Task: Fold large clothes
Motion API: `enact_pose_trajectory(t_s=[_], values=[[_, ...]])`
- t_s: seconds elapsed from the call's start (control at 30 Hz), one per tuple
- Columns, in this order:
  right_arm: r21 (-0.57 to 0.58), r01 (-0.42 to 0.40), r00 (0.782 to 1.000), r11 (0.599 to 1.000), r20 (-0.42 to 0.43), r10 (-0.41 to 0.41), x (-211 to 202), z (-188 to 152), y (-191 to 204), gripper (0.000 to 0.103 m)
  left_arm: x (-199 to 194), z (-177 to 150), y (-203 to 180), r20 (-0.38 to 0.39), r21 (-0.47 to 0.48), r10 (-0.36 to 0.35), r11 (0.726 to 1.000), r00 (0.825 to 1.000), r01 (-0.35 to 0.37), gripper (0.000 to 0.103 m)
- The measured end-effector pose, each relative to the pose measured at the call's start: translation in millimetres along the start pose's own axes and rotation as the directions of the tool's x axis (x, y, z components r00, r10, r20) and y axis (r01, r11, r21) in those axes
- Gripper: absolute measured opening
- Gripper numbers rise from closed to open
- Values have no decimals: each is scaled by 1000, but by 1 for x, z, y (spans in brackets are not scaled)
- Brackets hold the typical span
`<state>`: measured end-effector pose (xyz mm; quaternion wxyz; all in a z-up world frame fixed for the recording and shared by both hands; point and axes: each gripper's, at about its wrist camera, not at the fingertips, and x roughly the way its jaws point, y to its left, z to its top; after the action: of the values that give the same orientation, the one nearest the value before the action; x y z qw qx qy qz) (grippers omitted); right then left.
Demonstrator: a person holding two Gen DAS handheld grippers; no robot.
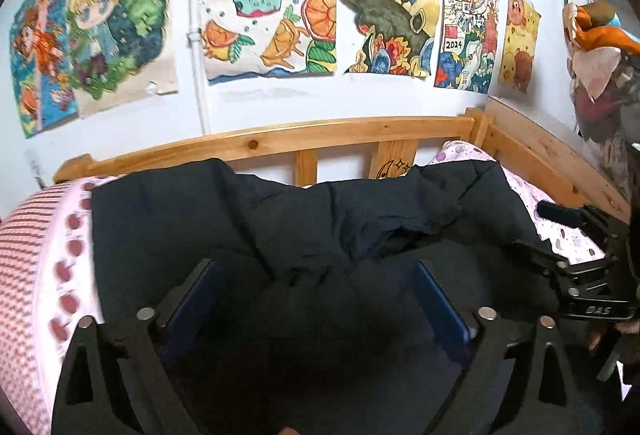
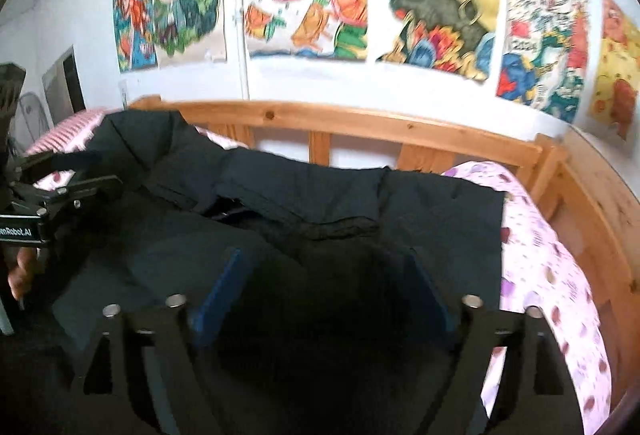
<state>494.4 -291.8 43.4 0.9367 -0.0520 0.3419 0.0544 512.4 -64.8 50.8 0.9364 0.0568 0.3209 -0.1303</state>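
Note:
A large black padded jacket point(image 1: 312, 219) lies spread across the bed, and it also shows in the right wrist view point(image 2: 320, 203). My left gripper point(image 1: 316, 275) is open, its blue-padded fingers wide apart just above the jacket's near part. My right gripper point(image 2: 328, 267) is open too, over the jacket's right half. Nothing is between either pair of fingers. The right gripper also shows at the right edge of the left wrist view point(image 1: 560, 235), and the left gripper shows at the left edge of the right wrist view point(image 2: 92, 171).
The bed has a pink dotted sheet point(image 2: 544, 259) and a red-striped pillow point(image 1: 20, 255) at the left. A wooden rail point(image 1: 320, 139) runs along the far side and the right end. Drawings point(image 1: 268, 3) cover the white wall. Stuffed toys point(image 1: 600, 55) hang at right.

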Motion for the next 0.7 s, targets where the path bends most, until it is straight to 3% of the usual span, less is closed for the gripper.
enact_pose_trajectory(t_s=[0.2,0.33,0.5,0.7], values=[[30,17,999,999,51,-19,-54,-13,7,100,-61,-13,-5,120,2,0,1000,993,0,103],[45,24,996,999,83,-28,-93,-24,13,101,-99,-27,-13,144,29,5,1000,990,-9,103],[50,40,991,998,125,-46,-134,-31,22,101,-139,-44,-20,120,5,82,997,989,-83,103],[30,65,989,997,133,-69,-174,-46,28,101,-182,-59,-29,131,4,89,996,987,-90,103]])
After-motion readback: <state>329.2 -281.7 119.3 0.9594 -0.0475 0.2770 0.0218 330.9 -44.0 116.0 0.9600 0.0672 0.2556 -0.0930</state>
